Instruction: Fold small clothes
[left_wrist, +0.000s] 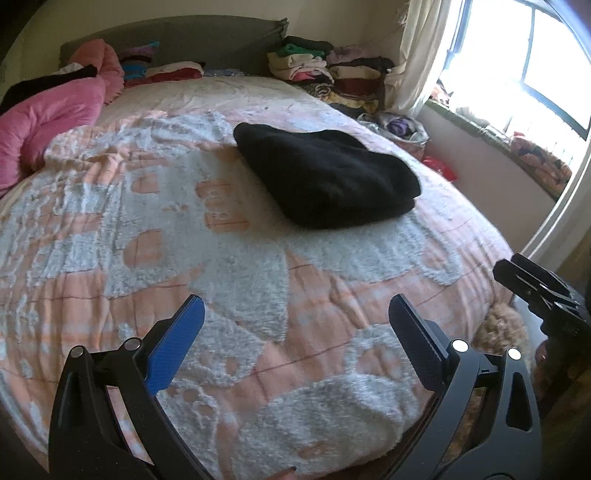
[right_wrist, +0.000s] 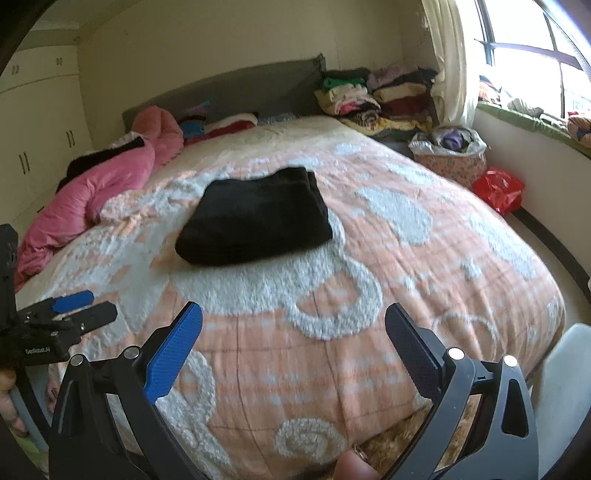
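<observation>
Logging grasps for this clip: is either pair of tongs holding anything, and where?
Nothing is held. Left tongs and right tongs are open above the bedspread; the folded black garment lies untouched.

- The bed (left_wrist: 110, 206) ran past the left wrist picture's left and bottom edges.
- The right tool (left_wrist: 546, 299) was cut by the right edge there.
- The stacked clothes (right_wrist: 373, 96) were too small to tell apart.
</observation>
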